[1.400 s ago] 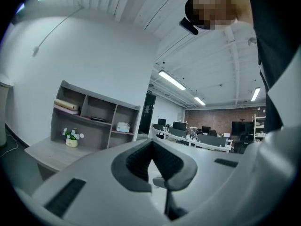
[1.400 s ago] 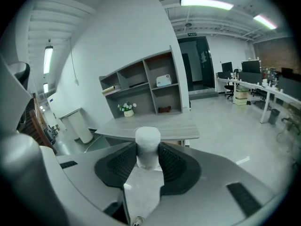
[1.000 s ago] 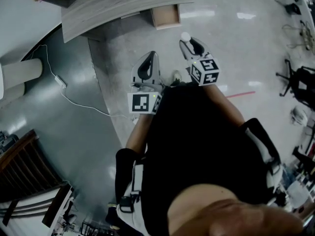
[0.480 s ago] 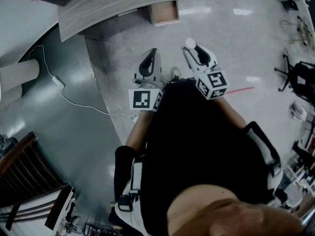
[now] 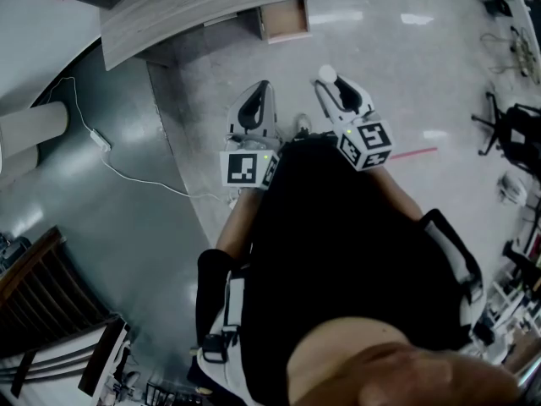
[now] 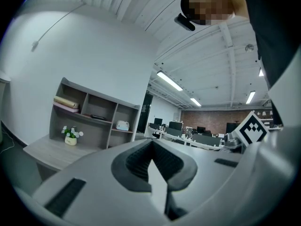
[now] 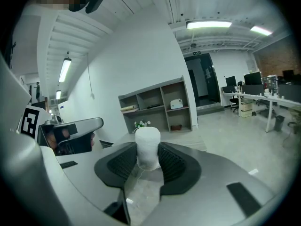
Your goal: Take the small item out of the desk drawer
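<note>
In the head view the wooden desk (image 5: 194,11) curves across the top, and its small drawer (image 5: 283,21) stands pulled open over the pale floor. Well back from it, close to the person's body, my right gripper (image 5: 329,78) is shut on a small white cylinder (image 5: 327,74). The right gripper view shows that white cylinder (image 7: 147,147) upright between the dark pads (image 7: 176,166) of my right gripper (image 7: 148,167). My left gripper (image 5: 259,90) sits beside it, jaws closed together with nothing in them; the left gripper view shows my left gripper (image 6: 151,160) the same way.
A white cable with an adapter (image 5: 101,140) trails over the dark floor at left. A red floor line (image 5: 414,153) and office chairs (image 5: 507,138) lie at right. A shelf unit (image 6: 89,119) with a small plant (image 6: 70,135) stands on the desk. A wooden chair (image 5: 38,299) is at lower left.
Both grippers have shifted slightly right and nearer the body since a second ago, the right one still holding the white cylinder. Little has moved in the last half second.
</note>
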A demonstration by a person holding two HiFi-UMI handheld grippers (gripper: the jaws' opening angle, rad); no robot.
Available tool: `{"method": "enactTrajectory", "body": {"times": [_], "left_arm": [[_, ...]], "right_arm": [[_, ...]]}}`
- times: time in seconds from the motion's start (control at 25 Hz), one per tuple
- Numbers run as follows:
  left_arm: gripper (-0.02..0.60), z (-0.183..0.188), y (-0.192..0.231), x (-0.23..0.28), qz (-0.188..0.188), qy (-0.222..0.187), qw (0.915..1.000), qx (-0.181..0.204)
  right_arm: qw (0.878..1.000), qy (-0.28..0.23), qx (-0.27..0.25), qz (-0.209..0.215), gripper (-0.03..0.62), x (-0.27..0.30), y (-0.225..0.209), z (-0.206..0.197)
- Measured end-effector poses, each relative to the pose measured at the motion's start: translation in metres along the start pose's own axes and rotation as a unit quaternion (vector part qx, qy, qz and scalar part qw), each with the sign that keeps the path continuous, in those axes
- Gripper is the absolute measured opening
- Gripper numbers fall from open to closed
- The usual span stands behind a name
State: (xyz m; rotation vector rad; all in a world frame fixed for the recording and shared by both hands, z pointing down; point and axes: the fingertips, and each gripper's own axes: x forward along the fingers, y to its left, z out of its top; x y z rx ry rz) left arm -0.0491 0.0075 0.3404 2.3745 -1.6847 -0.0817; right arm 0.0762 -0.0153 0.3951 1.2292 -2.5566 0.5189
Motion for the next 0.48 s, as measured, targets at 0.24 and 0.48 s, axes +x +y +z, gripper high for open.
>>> {"method": "enactTrajectory", "body": {"times": [0.24, 0.48], "left_arm": [[-0.003, 0.001, 0.001, -0.003, -0.002, -0.007, 0.9999, -0.011], [-0.003, -0.007, 0.005, -0.008, -0.014, 0.01, 0.9998, 0.008]], "right_arm": [[1.0, -0.001, -0.004, 0.002, 0.144, 0.001, 0.006, 0.0], [1.0, 0.002, -0.007, 0.0, 0.144, 0.002, 0.014, -0.002]]}}
